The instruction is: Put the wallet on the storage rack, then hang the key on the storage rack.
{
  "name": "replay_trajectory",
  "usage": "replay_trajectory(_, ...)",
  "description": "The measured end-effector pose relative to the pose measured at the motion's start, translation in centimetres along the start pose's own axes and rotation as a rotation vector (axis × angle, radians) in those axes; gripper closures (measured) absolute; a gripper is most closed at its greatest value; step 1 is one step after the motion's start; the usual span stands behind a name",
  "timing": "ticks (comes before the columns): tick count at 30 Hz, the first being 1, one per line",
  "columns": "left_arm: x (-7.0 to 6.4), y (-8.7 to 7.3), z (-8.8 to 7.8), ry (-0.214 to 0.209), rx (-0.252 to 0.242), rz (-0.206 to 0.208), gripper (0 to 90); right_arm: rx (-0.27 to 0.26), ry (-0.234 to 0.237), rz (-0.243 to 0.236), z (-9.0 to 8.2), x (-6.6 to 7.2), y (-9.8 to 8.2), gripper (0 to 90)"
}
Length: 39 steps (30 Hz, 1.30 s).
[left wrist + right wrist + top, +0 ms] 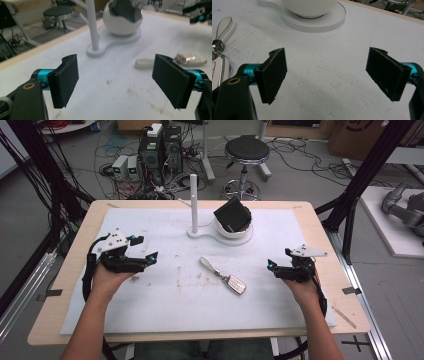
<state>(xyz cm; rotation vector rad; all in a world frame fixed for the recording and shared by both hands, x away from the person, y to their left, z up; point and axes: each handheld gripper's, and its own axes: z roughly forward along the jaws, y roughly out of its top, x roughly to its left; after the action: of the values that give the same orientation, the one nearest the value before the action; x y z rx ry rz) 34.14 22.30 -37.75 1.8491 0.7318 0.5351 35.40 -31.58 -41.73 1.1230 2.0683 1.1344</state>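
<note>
Both pairs of jaws are standing wide apart with nothing between them; the left gripper (145,249) is hovering over the left part of the table (70,270), held in the person's left hand (107,280), and the right gripper (279,259) is hovering over the right part, held in the right hand (300,282); in each gripper view the two black pads are gaping over bare white foam.

Foam mat (175,305) is covering most of the table, and it is showing brown smudges near its middle; a white stand (220,236) is sitting at the far centre of the mat, with an upright post (193,202) rising from its left end and a white bowl (235,231) resting on its round right end; a dark, angular object (232,214) is lying tilted in the bowl, what it is I cannot tell.

Key fob (235,284) is lying on the mat between the two grippers, apart from both, nearer the right one; its pale strap (209,265) is stretching away toward the stand.
</note>
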Motion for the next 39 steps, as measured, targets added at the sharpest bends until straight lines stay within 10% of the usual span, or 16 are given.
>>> replay_trajectory(25, 0.1, -0.8, -0.1, -0.001, 0.000, -0.041, 19.0, -0.003, 0.011, -0.018, 0.9, 0.4, 0.6, 17.3)
replay_trajectory(39, -0.2, -1.6, -2.3, 0.038, -0.023, -0.043, 18.9, 0.002, 0.102, -0.101, 3.3, 3.8, 2.7, 17.3)
